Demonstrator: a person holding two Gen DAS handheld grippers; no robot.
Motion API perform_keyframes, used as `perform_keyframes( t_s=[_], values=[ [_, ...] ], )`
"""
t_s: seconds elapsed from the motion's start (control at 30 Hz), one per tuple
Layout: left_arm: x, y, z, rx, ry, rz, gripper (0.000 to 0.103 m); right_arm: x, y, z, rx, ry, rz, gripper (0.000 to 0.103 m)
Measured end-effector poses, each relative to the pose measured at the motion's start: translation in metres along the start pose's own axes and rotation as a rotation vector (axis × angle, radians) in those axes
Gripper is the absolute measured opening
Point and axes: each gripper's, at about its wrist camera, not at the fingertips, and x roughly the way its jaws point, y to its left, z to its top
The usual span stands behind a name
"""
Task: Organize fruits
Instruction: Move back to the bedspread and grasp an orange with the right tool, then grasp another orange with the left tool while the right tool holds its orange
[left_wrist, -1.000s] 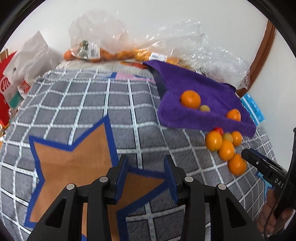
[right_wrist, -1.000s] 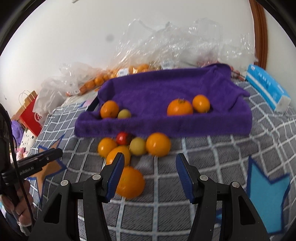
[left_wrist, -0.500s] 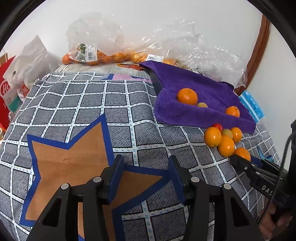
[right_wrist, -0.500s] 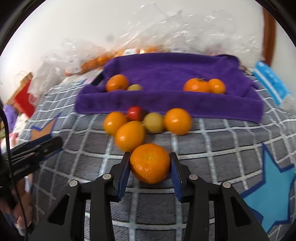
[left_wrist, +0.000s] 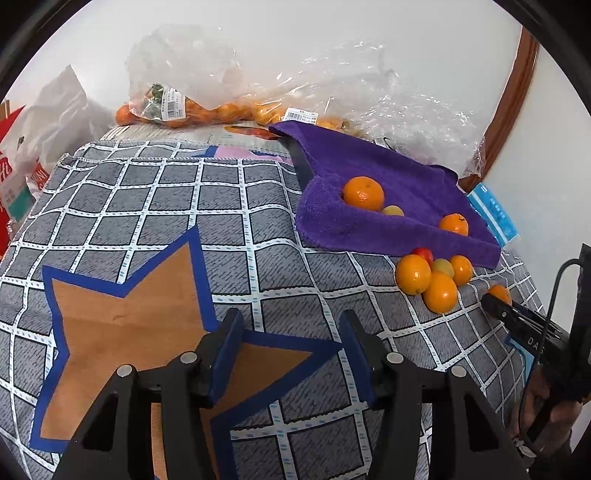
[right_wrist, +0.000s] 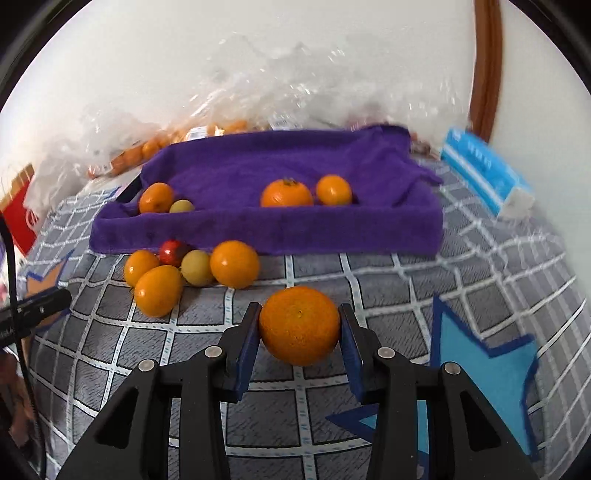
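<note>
though blurred, right gripper (right_wrist: 299, 328) clamps orange (right_wrist: 299, 325).

The clear plastic bags (right_wrist: 280, 77) are smearing into blur — the right gripper's arm is hiding most of one orange (left_wrist: 499, 294).

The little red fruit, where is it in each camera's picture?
Left wrist view: the red fruit peeks out at the right, behind the loose oranges.
Right wrist view: the red fruit sits left of centre, at the back of that pile.
Shared landmark: the purple towel, just behind it in both.
</note>
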Motion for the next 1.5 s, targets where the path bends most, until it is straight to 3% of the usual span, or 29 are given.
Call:
perform_keyframes(
  t_s=[0.4, 0.63, 0.77, 0.93, 1.17, 1.3, 1.5],
  values=[
    [0.002, -0.002, 0.002, 0.034, 0.018, -0.022, 0.06, 0.006, -0.013, -0.002, 0.064, 0.038, -0.001, 0.041],
    [-0.011, -0.006, 0.0, 0.019, -0.036, -0.042, 0.049, 0.003, -0.021, -0.002, 0.109, 0.021, 0.023, 0.041],
    [-0.011, -0.025, 0.009, 0.017, 0.008, -0.045, 0.049, 0.002, -0.02, -0.002, 0.101, 0.022, 0.03, 0.041],
    [-0.005, -0.041, 0.016, 0.079, -0.005, -0.002, 0.049, -0.001, -0.017, 0.002, 0.063, -0.006, 0.005, 0.041],
    [0.016, -0.057, 0.018, 0.076, 0.086, -0.087, 0.049, -0.006, -0.012, 0.003, -0.029, -0.056, -0.032, 0.041],
    [0.025, -0.077, 0.02, 0.126, 0.08, -0.051, 0.049, -0.008, -0.013, 0.003, -0.034, -0.064, 0.006, 0.041],
    [0.044, -0.087, 0.028, 0.112, 0.094, -0.078, 0.045, -0.006, -0.02, 0.002, -0.001, -0.052, 0.046, 0.041]
  ],
)
